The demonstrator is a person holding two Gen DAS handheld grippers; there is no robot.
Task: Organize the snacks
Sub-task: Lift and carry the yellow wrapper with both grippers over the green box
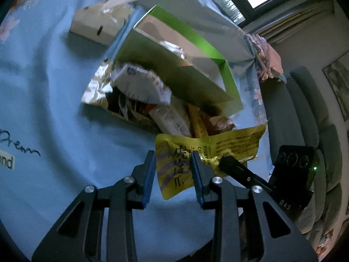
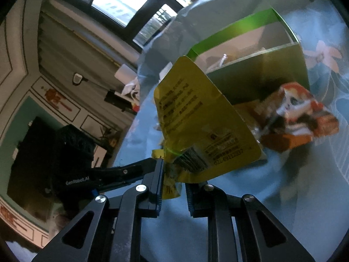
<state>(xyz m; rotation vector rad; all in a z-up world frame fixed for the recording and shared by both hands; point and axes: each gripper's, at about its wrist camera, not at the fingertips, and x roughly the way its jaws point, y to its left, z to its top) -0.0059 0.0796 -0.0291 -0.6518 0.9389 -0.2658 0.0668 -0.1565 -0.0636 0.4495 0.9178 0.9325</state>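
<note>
A yellow snack packet (image 1: pixel 209 152) with black Chinese print hangs above the blue cloth. My left gripper (image 1: pixel 173 161) is open, its jaws on either side of the packet's lower corner without closing on it. My right gripper (image 2: pixel 173 170) is shut on the same yellow packet (image 2: pixel 202 118) near its barcode end; its black finger (image 1: pixel 237 168) shows at the packet's right side in the left wrist view. A green open box (image 1: pixel 181 65) with snacks inside stands behind; it also shows in the right wrist view (image 2: pixel 261 69). Loose snack packs (image 1: pixel 141 85) lie in front of it.
A white cardboard box (image 1: pixel 93 26) stands at the far left on the blue tablecloth (image 1: pixel 54 109). An orange-and-white snack bag (image 2: pixel 298 118) lies beside the green box. A grey sofa (image 1: pixel 305 109) is past the table edge on the right. Windows are behind.
</note>
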